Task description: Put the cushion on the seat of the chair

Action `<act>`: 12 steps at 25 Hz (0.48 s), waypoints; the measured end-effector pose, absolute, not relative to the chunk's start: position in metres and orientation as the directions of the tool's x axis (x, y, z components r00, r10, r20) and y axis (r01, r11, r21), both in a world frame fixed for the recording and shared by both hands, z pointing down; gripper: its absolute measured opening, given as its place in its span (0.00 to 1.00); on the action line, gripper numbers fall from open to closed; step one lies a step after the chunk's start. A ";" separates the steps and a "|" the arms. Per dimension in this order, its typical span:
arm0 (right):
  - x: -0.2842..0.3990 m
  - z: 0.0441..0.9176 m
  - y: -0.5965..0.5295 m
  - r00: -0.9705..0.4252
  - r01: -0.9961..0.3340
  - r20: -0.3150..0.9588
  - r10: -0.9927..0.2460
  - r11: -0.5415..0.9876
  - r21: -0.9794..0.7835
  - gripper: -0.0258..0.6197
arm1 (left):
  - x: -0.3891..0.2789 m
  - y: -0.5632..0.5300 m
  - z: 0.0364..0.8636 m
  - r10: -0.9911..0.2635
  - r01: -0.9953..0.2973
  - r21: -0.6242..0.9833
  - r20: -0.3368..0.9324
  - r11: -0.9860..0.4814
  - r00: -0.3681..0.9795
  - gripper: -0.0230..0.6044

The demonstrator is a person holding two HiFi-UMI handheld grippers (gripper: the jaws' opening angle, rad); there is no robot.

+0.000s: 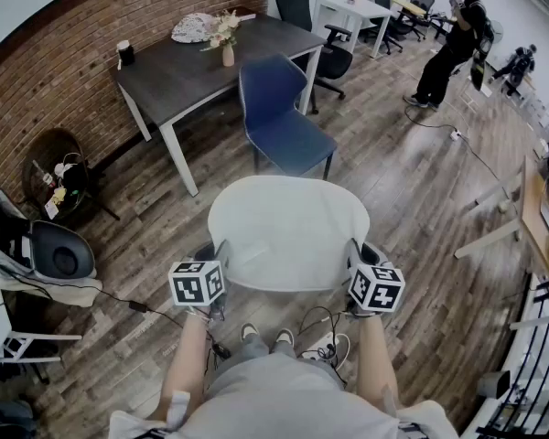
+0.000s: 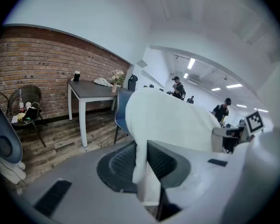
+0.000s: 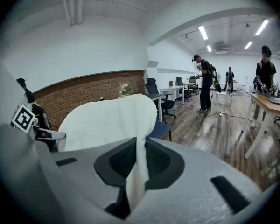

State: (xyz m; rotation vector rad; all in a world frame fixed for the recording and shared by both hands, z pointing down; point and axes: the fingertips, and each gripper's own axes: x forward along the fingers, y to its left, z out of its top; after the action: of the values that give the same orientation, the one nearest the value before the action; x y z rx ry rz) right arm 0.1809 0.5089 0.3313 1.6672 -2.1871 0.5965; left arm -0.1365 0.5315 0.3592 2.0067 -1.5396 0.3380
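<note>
Wood-plank flooring [image 1: 412,199] runs through this open office, with a brick wall [image 1: 91,35] along one side and a dark desk [image 1: 192,71] standing against it. A blue chair [image 1: 284,122] is drawn out from that desk, its back towards the desk and its bare seat towards the person with the two tools.

The pale cushion [image 1: 288,231] hangs in the air in front of the person, stretched roughly flat between both tools. The left tool [image 2: 142,157] is closed on the cushion's left edge, with a fold of fabric pinched between its dark pads. The right tool [image 3: 137,160] is clamped the same way on the right edge. From the head view the cushion's far edge sits just short of the chair seat, near it but not over it and not touching.

I'd judge this to be the carrying step: the cushion is gripped and lifted but not yet set down. The next move calls for bringing both tools forward together until the cushion is over the seat, then lowering it level so it lands squarely against the backrest. Only then should both tools open. Uneven lowering could leave it hanging off the front edge.
</note>
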 end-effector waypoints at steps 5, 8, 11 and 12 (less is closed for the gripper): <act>0.173 0.330 0.512 -0.262 -0.965 0.493 -0.830 0.228 -0.130 0.10 | -0.142 0.533 0.361 -0.792 -0.938 0.297 0.523 -0.177 0.315 0.13; 0.169 0.330 0.514 -0.259 -0.966 0.495 -0.829 0.223 -0.132 0.10 | -0.145 0.533 0.361 -0.789 -0.937 0.298 0.523 -0.184 0.321 0.13; 0.161 0.329 0.516 -0.267 -0.964 0.495 -0.827 0.231 -0.135 0.10 | -0.153 0.533 0.362 -0.789 -0.937 0.296 0.524 -0.185 0.321 0.13; 0.159 0.329 0.516 -0.271 -0.963 0.494 -0.826 0.233 -0.139 0.11 | -0.156 0.532 0.363 -0.789 -0.937 0.296 0.524 -0.184 0.321 0.13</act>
State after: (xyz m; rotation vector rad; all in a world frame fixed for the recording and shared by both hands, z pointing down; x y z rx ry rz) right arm 0.1586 0.5156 0.3295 1.6616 -2.1943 0.6066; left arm -0.1556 0.5322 0.3626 2.0237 -1.5170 0.3392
